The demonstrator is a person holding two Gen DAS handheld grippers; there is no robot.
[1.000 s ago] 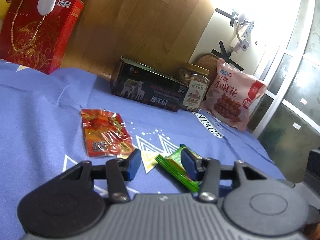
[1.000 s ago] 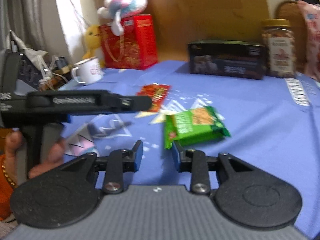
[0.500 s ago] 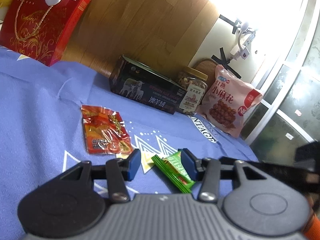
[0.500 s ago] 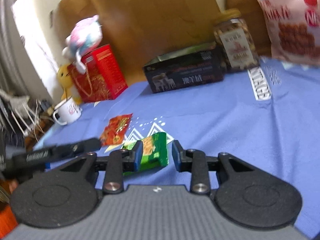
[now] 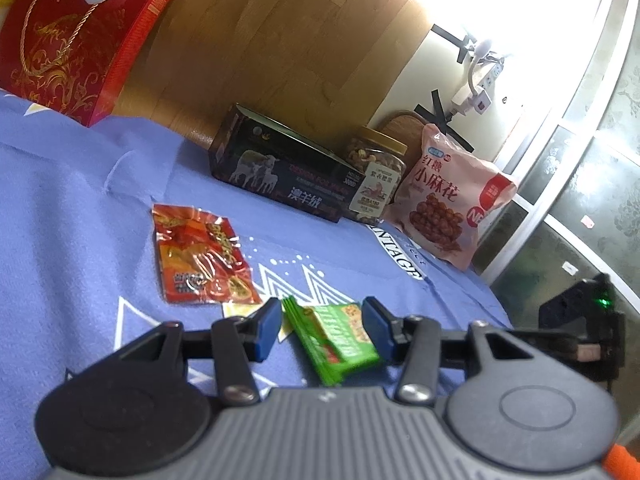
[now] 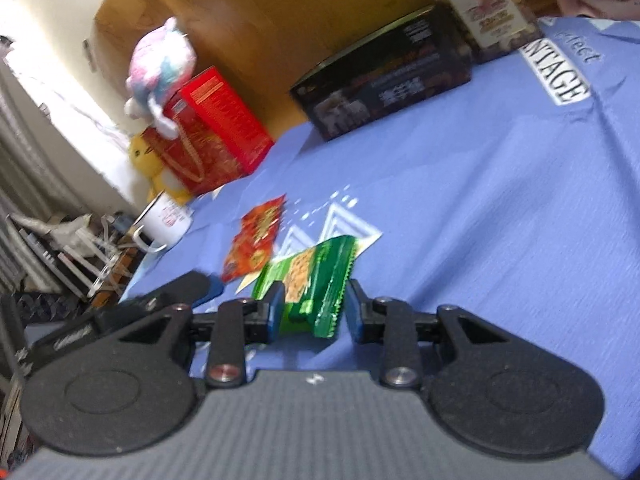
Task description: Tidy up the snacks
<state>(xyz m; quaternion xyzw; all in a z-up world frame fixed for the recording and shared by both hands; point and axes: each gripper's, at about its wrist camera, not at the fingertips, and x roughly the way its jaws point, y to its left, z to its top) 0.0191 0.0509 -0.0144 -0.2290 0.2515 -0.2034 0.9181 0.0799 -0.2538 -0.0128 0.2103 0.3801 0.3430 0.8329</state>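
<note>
green snack packet (image 6: 316,288) between right tool's (image 6: 314,310) parted pads

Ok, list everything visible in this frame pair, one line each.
green snack packet: one, green, on the cloth between both grippers' jaws
red snack packet: one, red, flat on cloth, beside the green one
dark box: one, black, at the back
nut jar: one, clear with gold lid, beside the box
pink bag: one, pink, beside the jar
red gift box: one, red, far corner
plush toys: two, pink and yellow, by the gift box
mug: one, white, cloth edge
cloth: one, blue
left gripper: open
right gripper: open
</note>
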